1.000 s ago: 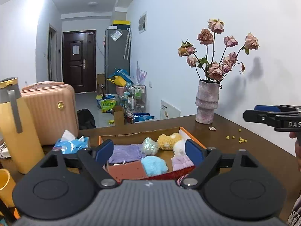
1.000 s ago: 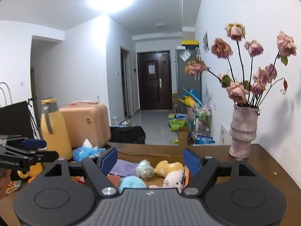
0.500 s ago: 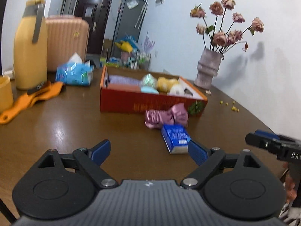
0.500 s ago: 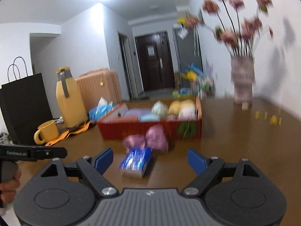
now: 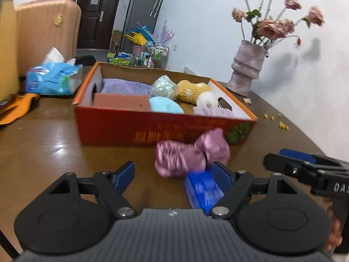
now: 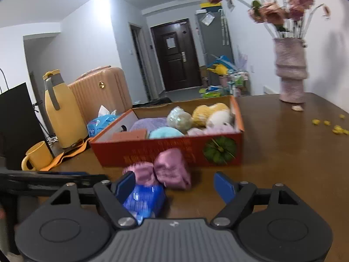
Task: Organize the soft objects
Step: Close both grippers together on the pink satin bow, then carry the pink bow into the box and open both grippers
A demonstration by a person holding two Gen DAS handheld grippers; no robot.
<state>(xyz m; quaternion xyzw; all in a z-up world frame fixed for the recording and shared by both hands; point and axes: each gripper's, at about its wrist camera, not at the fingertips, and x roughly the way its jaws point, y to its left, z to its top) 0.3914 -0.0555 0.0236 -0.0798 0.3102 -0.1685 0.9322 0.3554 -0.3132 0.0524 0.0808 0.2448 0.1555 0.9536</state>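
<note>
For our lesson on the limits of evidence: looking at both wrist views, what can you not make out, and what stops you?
- Blue packet: print unreadable, motion blur; left view, left tool's finger covers one side.
- Red box: front lettering blurred, both views.
- Purple cloth in the box: lower part hidden by the box wall and a brown block.
- Yellow jug: cut off by the left view's edge.
- Yellow bits on the table: too small to identify.

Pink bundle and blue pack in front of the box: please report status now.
Left gripper and right gripper open, empty. Pink bundle and blue pack on table, outside box. Nothing in the way.
</note>
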